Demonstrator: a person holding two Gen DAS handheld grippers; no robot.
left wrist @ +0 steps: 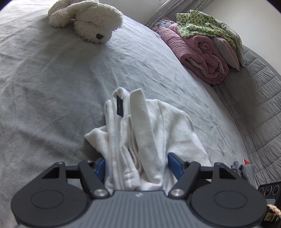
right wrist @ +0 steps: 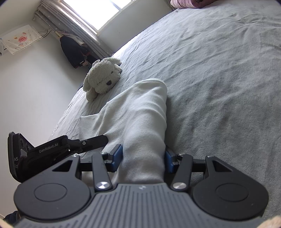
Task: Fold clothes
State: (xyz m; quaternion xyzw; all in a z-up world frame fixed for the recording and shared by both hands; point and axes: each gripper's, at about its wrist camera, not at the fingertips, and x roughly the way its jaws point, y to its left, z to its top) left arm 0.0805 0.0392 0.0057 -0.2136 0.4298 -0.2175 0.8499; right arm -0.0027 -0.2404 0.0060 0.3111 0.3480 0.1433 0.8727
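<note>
Both hand-held grippers, left point(left wrist: 136, 164) and right point(right wrist: 143, 156), clamp bunched white garment point(left wrist: 149, 126) above the bed point(left wrist: 52, 87); seemingly mid-fold, needing spreading flat.

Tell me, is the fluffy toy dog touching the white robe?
Apart. In the left wrist view, bare grey blanket lies between the toy dog and the white robe.

Soft daylight from a blown-out window point(right wrist: 94, 12); gentle shadows; heavy fisheye bending and dark corners.
</note>
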